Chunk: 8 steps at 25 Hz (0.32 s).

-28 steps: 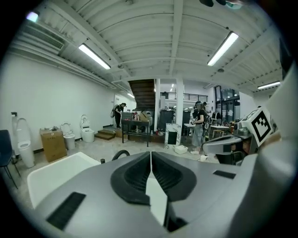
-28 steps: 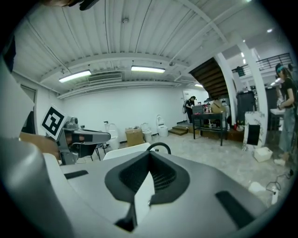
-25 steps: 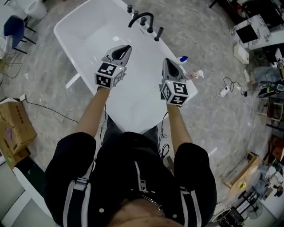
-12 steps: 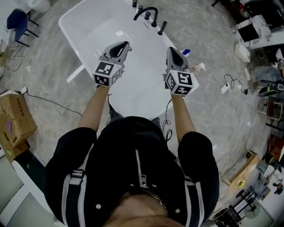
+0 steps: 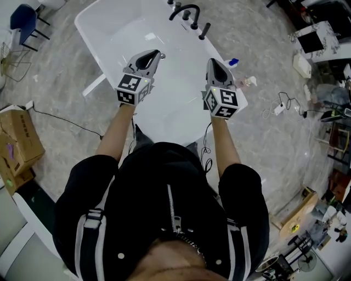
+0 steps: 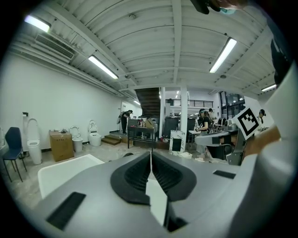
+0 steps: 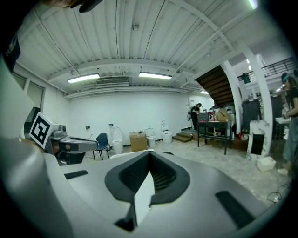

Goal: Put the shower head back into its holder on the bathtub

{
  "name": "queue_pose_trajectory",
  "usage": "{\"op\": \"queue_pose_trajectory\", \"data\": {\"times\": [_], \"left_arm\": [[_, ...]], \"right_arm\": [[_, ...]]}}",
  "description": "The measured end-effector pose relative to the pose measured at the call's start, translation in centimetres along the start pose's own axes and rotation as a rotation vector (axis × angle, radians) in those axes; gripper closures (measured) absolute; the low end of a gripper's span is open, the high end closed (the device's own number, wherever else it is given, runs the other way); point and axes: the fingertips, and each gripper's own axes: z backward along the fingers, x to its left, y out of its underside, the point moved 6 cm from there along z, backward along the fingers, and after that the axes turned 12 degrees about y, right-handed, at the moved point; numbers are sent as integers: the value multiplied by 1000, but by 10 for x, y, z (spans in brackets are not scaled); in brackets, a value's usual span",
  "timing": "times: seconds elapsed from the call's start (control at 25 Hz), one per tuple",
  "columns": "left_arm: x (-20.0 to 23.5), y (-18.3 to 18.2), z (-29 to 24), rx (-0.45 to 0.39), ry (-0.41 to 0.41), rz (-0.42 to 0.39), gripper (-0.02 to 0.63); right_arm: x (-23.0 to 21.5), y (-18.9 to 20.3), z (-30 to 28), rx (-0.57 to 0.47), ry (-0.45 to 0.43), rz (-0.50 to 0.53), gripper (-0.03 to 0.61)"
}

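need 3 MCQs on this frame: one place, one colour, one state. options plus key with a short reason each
1. The black faucet sits:
A. on the bathtub rim, beyond both grippers
B. lying inside the basin
C. between one gripper's jaws

2. The chair at the head view's upper left is:
A. red
B. blue
C. yellow

3. The left gripper and right gripper are:
A. both open
B. both shut, empty
C. right shut on a cloth

Key:
1 A, the head view shows it on the rim past the grippers.
2 B, its seat and back show blue.
3 B, each gripper view shows jaws together with nothing between.
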Motion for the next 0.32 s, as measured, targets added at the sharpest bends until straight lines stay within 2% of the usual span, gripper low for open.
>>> {"op": "queue_pose_trajectory", "data": {"times": [0.32], "left_arm": [[-5,7,1,7,1,12,583]], "right_arm": [[0,2,3,6,-2,1,572]]}}
